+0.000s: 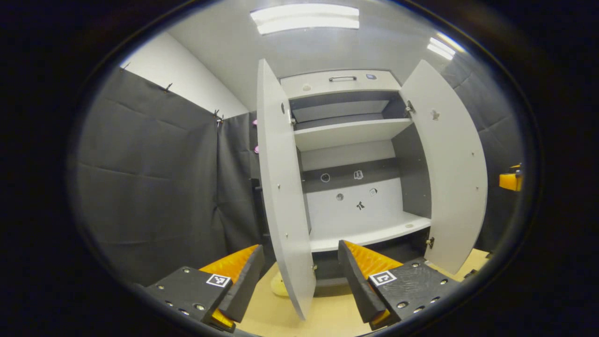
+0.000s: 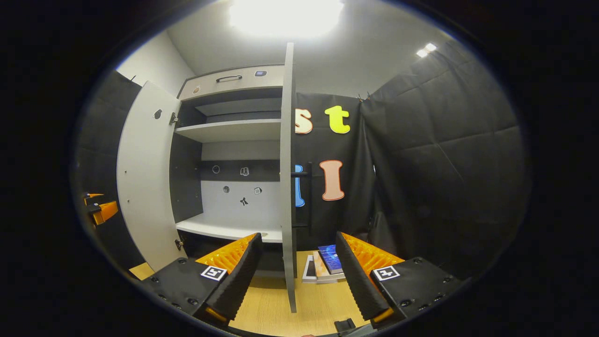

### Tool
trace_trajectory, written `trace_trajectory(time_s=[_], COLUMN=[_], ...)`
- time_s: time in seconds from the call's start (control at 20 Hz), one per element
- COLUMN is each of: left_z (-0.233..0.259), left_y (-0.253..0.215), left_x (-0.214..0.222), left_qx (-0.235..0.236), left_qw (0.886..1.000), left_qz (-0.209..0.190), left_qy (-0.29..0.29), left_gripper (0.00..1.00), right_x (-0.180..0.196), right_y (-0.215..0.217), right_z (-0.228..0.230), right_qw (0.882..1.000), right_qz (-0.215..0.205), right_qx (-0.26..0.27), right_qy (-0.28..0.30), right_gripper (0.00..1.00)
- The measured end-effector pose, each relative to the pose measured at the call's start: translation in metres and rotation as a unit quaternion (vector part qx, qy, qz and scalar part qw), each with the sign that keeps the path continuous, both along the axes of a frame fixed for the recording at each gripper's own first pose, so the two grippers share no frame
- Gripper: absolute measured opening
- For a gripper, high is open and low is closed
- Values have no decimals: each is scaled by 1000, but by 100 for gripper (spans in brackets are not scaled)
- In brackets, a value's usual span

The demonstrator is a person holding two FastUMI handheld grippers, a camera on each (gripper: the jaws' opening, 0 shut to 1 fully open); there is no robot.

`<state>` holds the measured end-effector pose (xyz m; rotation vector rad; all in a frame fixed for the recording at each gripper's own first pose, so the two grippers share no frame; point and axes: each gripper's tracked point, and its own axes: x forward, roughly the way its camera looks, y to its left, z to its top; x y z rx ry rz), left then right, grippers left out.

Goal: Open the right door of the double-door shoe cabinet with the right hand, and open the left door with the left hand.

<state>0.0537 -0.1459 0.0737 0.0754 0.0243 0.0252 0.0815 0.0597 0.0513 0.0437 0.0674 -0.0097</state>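
Observation:
The shoe cabinet (image 1: 348, 187) stands with both doors swung out and its white shelves bare. The left door (image 1: 283, 187) faces me edge-on in the left gripper view, and its lower edge lies between the spread fingers of my left gripper (image 1: 299, 276), which is open and does not touch it. The right door (image 1: 449, 164) hangs wide open. In the right gripper view the right door (image 2: 288, 187) is edge-on between the fingers of my open right gripper (image 2: 295, 271), untouched. The left door (image 2: 145, 178) shows there at the left.
A drawer with a handle (image 1: 341, 78) tops the cabinet. A stack of books (image 2: 325, 267) lies on the wooden floor (image 2: 266, 304) right of the cabinet. A pale object (image 1: 280, 285) sits on the floor by the left door. Black cloth walls close in both sides.

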Motion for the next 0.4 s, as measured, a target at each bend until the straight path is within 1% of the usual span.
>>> trace_trajectory(time_s=[0.1,0.4], left_z=[-1,-3], left_y=[0,3], left_x=[0,0], left_qx=[-1,-5], left_qw=[1000,1000], left_qz=[0,1], left_qy=[0,-1], left_gripper=[91,92], right_x=[0,0], right_y=[1,5], right_z=[-1,-1], right_qw=[1000,1000], right_qz=[0,0], right_qx=[1,-2], right_qy=[2,2], right_gripper=[98,98])
